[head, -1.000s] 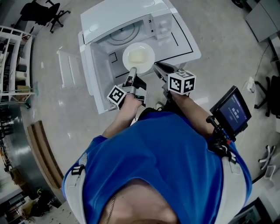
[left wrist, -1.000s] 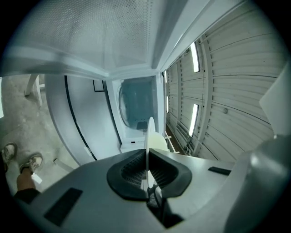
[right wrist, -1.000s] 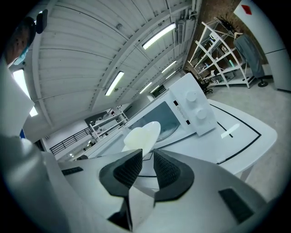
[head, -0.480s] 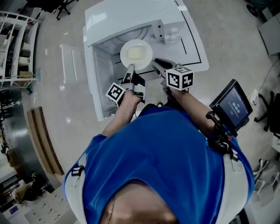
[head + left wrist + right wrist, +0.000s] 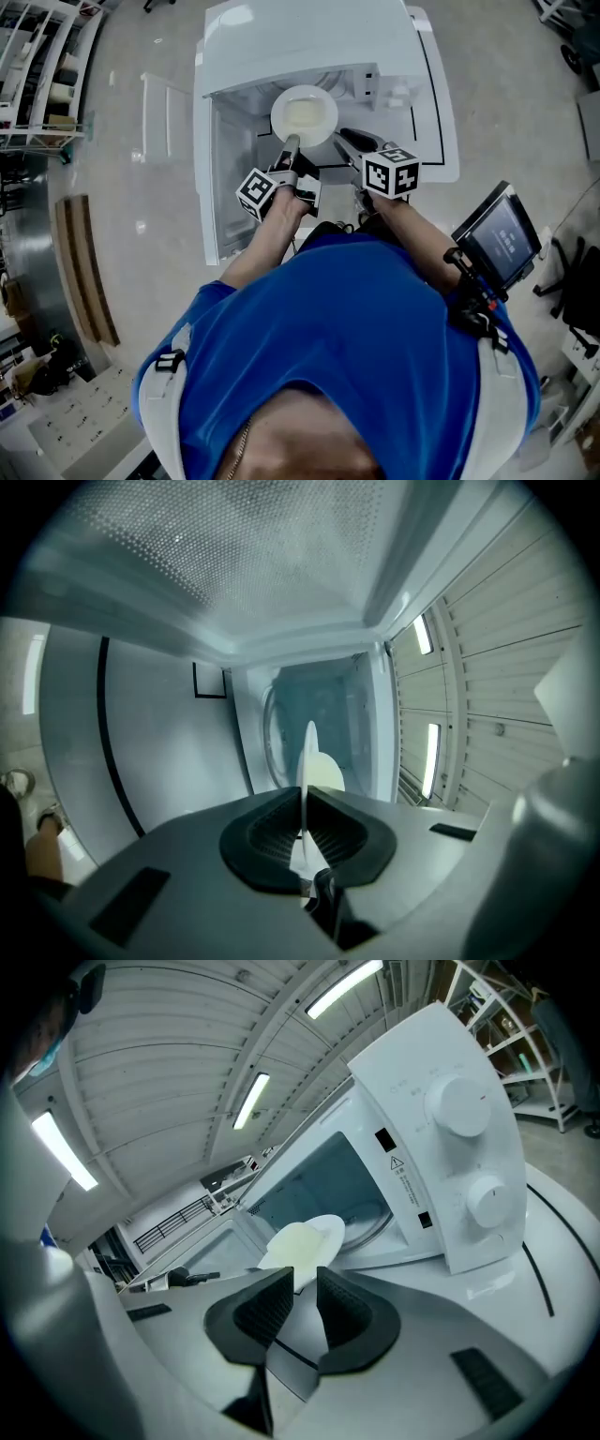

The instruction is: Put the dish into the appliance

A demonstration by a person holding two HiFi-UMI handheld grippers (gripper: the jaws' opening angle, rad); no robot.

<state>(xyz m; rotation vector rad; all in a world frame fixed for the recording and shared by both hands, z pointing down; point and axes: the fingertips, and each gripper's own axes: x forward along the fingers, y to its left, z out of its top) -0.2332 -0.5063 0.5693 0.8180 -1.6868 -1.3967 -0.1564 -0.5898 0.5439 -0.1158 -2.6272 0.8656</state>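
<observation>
The left gripper is clamped on the near rim of the white plate, which faces up. Just to its right, the right gripper has its jaws a little apart with nothing between them. The plate hangs in the open mouth of the white microwave, with the glass turntable beyond it.

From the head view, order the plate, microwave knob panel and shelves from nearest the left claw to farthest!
1. Plate, gripped in the left claw.
2. Microwave knob panel, to its right.
3. Shelves, far left.
</observation>
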